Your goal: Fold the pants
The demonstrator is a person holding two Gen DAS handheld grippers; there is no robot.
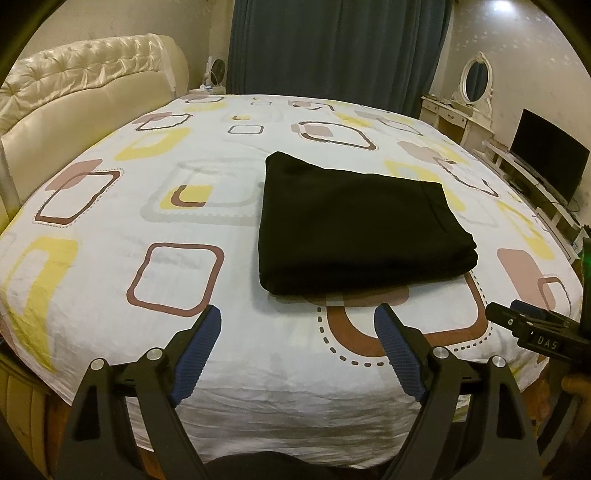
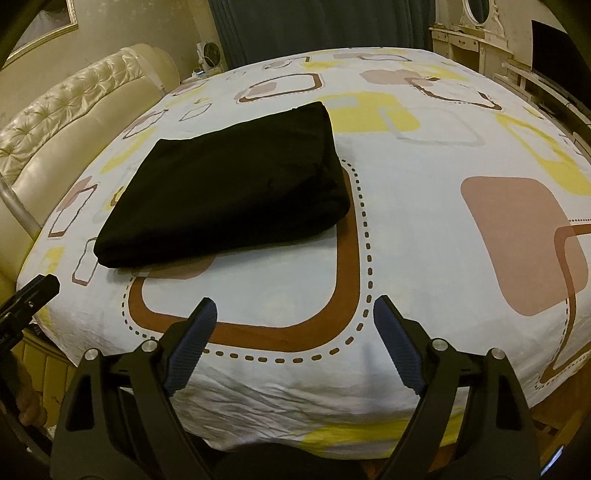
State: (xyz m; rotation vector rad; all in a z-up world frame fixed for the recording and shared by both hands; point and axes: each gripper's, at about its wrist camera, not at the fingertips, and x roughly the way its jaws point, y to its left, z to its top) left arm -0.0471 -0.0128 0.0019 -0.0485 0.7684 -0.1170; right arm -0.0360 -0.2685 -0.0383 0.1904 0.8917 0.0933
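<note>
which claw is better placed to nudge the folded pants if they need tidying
Left, marginally. The pants lie straight ahead of the left claw, just beyond its open tips. From the right claw, also open and empty, they sit further off to the left.

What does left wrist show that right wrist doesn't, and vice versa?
Left wrist only: the dark TV screen in full, the oval mirror whole, and the right gripper at the right edge.

Right wrist only: a gilt picture frame on the wall, and the left gripper at the left edge.

Both: the folded black pants lying flat on the patterned bedsheet, the cream headboard, blue curtain, and open, empty fingers.
</note>
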